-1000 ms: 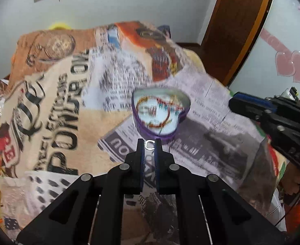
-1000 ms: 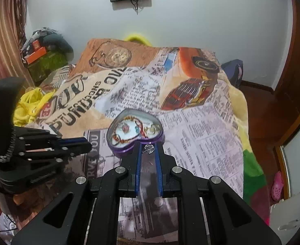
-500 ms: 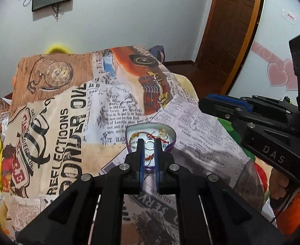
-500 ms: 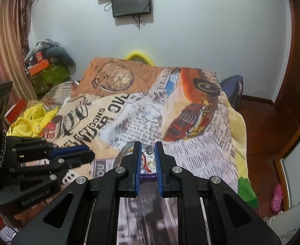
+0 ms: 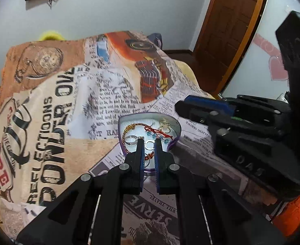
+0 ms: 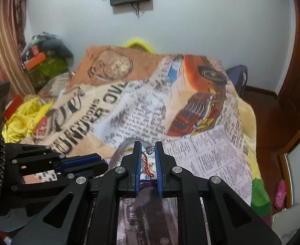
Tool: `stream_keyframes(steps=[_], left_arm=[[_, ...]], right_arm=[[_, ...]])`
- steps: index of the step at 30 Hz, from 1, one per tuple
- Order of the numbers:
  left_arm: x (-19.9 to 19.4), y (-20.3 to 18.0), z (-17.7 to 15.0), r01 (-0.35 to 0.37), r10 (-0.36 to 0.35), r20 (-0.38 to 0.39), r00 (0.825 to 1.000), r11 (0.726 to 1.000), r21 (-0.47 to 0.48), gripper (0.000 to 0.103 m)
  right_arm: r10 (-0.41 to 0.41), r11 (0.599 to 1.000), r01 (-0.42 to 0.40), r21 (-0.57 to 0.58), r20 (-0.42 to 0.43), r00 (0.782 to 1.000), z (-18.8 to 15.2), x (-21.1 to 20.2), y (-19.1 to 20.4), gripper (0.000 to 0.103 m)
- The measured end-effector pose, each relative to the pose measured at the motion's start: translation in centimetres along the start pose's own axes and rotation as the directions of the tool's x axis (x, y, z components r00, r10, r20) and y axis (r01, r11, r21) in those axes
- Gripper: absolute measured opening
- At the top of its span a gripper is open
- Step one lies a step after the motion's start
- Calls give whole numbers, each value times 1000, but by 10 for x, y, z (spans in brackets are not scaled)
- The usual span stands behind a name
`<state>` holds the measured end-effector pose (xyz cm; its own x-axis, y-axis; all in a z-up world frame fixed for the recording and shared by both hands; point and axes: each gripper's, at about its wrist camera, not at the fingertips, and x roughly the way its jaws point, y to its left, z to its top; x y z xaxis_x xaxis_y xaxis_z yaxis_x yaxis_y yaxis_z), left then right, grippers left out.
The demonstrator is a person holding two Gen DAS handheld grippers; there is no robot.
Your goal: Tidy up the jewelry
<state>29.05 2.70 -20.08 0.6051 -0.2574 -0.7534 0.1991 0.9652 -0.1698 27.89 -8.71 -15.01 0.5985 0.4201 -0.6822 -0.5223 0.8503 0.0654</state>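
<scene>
A purple heart-shaped tin (image 5: 175, 140) lies open on the printed blanket (image 5: 53, 110), holding a red cord bracelet (image 5: 158, 131), a silver ring (image 5: 132, 139) and gold pieces. My left gripper (image 5: 149, 144) hovers over the tin's near side, shut on a small silver ring (image 5: 149, 144). My right gripper (image 6: 148, 149) is over the tin (image 6: 122, 148), shut on a small silver ornate ring (image 6: 149, 148). The right gripper shows at right in the left wrist view (image 5: 192, 104); the left shows at left in the right wrist view (image 6: 82, 161).
The bed's blanket (image 6: 211, 153) drops off at right to a wood floor (image 6: 272, 118). Yellow cloth (image 6: 25, 118) and boxes (image 6: 37, 58) lie at far left. A wooden door (image 5: 227, 26) stands at right.
Both grippers have pulled up and back from the tin, each still gripping its ring. The tin now sits lower and partly behind the fingers.
</scene>
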Motion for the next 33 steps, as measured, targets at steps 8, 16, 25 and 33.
stream_keyframes(steps=[8,16,25,33], left_arm=[[21,5,-4,16,-16,-37,999,1000,-11,7],[17,3,-4,21,-21,-36,999,1000,-11,8],[-25,0,0,-6,7,25,1000,999,-43,15],[-106,-21,7,-55,62,181,982,998,-44,20]], right_arm=[[18,1000,-17,10,-64,998,-7,23,-8,12],[37,999,-35,19,-113,993,-8,33,-11,12],[1,1000,-1,1,-93,996,-4,8,-6,19],[-26,1000,26,6,17,1000,6,-57,1,19]])
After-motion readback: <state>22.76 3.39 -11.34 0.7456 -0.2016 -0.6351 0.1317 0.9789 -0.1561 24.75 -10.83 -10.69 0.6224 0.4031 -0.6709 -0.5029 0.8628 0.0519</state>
